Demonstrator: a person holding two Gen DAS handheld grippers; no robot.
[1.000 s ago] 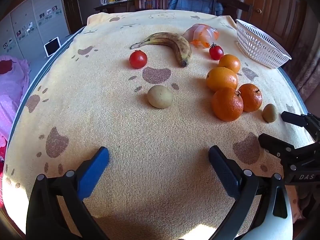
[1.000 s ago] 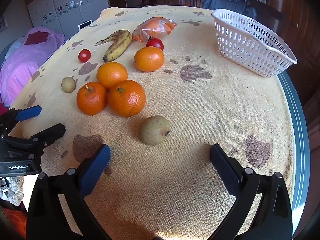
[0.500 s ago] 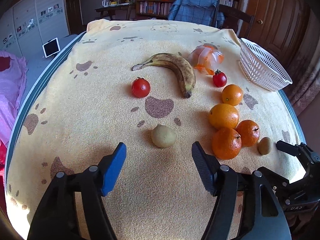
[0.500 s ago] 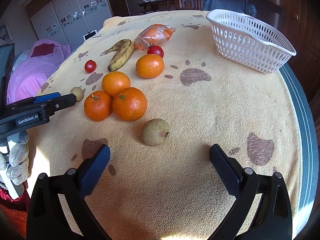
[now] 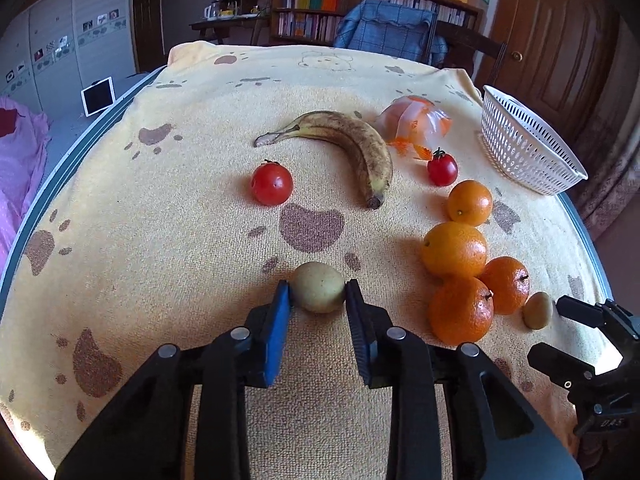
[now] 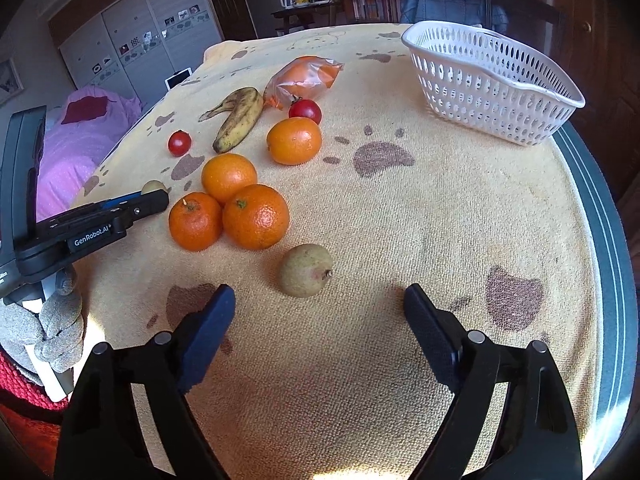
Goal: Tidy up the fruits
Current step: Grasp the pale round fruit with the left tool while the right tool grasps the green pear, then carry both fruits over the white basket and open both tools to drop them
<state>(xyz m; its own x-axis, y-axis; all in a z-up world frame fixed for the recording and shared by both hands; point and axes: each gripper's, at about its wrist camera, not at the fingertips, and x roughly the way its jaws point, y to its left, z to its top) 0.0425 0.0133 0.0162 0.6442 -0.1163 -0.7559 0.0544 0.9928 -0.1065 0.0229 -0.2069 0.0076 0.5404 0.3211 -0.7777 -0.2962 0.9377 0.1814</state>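
My left gripper point(image 5: 318, 286) is shut on a pale yellow-green round fruit point(image 5: 318, 294) that rests on the yellow paw-print cloth point(image 5: 160, 240); both pads press its sides. My right gripper point(image 6: 319, 291) is closing, its jaws still wide. A brownish-green fruit point(image 6: 306, 276) lies just at its fingertips, untouched by either pad. Several oranges point(image 6: 256, 216) cluster left of that fruit. A banana point(image 5: 360, 148), two red tomatoes point(image 5: 272, 183) and a bagged orange point(image 5: 416, 120) lie farther back. The white basket point(image 6: 492, 92) stands at the far right, empty as far as I see.
The table's dark rim point(image 6: 600, 220) runs along the right side, close to the basket. A gloved hand point(image 6: 60, 328) holds the left gripper point(image 6: 158, 196) at the left edge of the right wrist view. A chair and bookshelves stand beyond the table.
The left gripper came forward over the pale round fruit and closed from fully open onto it. The right gripper's jaws narrowed a little while it stayed near the brownish-green fruit.
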